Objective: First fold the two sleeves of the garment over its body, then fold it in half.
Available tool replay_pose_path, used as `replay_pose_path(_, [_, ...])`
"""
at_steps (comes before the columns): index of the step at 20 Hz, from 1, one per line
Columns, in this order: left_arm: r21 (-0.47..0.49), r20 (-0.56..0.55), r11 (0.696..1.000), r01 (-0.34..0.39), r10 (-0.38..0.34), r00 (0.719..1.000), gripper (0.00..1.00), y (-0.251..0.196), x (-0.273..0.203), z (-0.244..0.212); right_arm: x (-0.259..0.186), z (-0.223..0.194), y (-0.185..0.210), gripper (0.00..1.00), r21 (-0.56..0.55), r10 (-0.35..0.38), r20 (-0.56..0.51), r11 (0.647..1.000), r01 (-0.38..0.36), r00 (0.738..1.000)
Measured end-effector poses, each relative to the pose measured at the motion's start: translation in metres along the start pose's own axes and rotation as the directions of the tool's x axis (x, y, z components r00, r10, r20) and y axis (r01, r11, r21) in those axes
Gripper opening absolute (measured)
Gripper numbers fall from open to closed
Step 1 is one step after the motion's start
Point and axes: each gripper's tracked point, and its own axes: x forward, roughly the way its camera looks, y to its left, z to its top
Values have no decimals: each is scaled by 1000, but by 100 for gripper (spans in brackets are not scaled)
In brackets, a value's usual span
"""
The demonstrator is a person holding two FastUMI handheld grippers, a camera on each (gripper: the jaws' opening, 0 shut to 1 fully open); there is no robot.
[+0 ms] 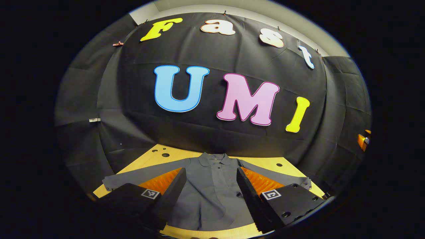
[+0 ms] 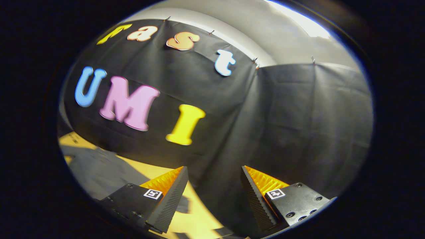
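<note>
A dark grey collared garment (image 1: pixel 212 186) lies flat on the wooden table (image 1: pixel 265 162), collar toward the back wall and both sleeves spread out to the sides. My left gripper (image 1: pixel 211 172) hovers open above its body, one finger on each side of the button placket, nothing between them. In the right gripper view, the right gripper (image 2: pixel 215 171) is open and points at the booth's right corner. The garment (image 2: pixel 99 169) lies at its lower left, one sleeve end (image 2: pixel 182 205) showing past the left finger.
The wooden table has small dark holes (image 1: pixel 165 155) near its back left and one (image 1: pixel 279 164) at the back right. An orange object (image 1: pixel 363 141) shows at the far right edge of the left gripper view. Black cloth walls close in behind and to the right.
</note>
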Motion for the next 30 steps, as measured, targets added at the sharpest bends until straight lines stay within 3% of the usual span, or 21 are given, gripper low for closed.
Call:
replay_pose_path(1, [0,10,1000,0,0,1000,96,4,-2,3,1,3,43,98,38,49,5,998,-49,999])
replay_pose_path(2, [2,23,1000,-2,1,1000,96,7,-4,8,4,8,78,93,59,97,18,993,-98,995])
replay_pose_path(3, [6,36,1000,-9,9,999,96,12,-5,10,6,12,108,97,70,139,37,988,-141,990])
replay_pose_path(6, [15,44,998,-62,61,997,96,28,-3,12,17,15,183,98,95,286,40,953,-288,957])
replay_pose_path(10, [-18,40,990,-142,143,989,96,45,8,12,36,2,232,98,115,395,3,912,-393,919])
replay_pose_path(15, [-17,30,979,-202,203,979,96,60,21,12,77,-40,234,98,153,388,-121,917,-370,914])
replay_pose_path(21, [-32,-26,961,-273,273,962,96,78,32,-2,140,-123,184,98,162,278,-327,958,-236,903])
replay_pose_path(26, [-25,-103,941,-336,332,938,96,88,34,-25,179,-192,147,98,146,233,-462,972,-186,856])
replay_pose_path(30, [-20,-154,920,-392,385,910,96,94,35,-39,201,-250,112,98,144,182,-579,982,-121,794])
